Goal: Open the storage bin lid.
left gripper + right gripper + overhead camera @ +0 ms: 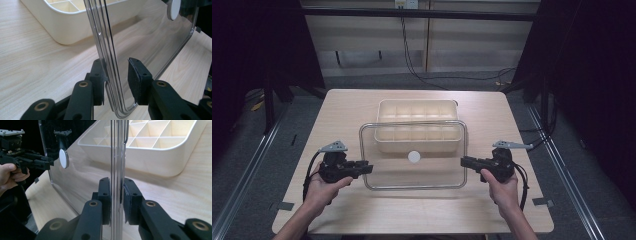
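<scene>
1. A clear plastic lid (412, 172), rectangular with a raised rim and a white round knob (414, 156) at its centre, was held level above the middle of the table (337, 110), nearer the person's edge.
2. The lid's far edge overlapped the near side of a cream compartment tray (417, 112), which stood on the table towards the far edge (its cells appeared as a grid of dividers in both gripper views).
3. The left gripper (368, 167) was at the lid's left edge. In the left gripper view its jaws bracketed the rim (110, 75); one pad (100, 75) lay against the rim while the other pad (135, 80) stood slightly apart from the clear sheet. The jaws were at their tightest and had hold of the lid.
4. The right gripper (463, 161) was at the lid's right edge. In the right gripper view both pads (105, 195) pressed on the rim (117, 170), jaws drawn in close on it.
5. Each gripper was carried in a hand; the left hand (319, 187) and right hand (499, 187) came in from the table's near edge.
6. The lid did not rest on the table at either held edge.
</scene>
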Demonstrator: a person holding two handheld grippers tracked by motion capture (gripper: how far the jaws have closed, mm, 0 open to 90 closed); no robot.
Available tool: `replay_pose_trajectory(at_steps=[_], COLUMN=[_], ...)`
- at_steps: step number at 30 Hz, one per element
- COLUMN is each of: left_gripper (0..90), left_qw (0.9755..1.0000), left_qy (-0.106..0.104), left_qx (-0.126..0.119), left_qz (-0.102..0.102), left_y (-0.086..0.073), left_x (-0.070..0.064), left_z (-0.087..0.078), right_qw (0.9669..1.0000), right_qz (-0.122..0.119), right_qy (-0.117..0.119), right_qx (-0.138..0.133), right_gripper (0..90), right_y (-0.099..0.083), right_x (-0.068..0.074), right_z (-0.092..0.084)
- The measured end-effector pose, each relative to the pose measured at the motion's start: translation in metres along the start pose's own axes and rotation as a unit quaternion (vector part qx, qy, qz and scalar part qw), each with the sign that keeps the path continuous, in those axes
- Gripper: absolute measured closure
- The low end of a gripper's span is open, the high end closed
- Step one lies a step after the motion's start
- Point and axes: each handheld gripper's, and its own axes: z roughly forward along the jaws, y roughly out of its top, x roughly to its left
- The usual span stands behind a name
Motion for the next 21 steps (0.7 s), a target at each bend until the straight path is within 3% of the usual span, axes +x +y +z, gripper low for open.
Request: replay_pose_trajectory(at_steps=[9,21], left_gripper=[67.1,66.8], left_qw=[1.0,1.0], left_qy=[-0.002,-0.003], left_qx=[-0.008,0.005], left_qz=[0.0,-0.006], left_y=[-0.008,-0.021], left_x=[-0.006,-0.012], left_z=[-0.002,-0.009], right_qw=[1.0,0.9999], right_qz=[0.003,0.007], right_qy=[-0.001,0.001], right_qx=[0.007,0.012], right_gripper=[78.1,78.1], right_y=[-0.009,-0.019], right_x=[0.003,0.012], right_z=[-0.005,-0.006])
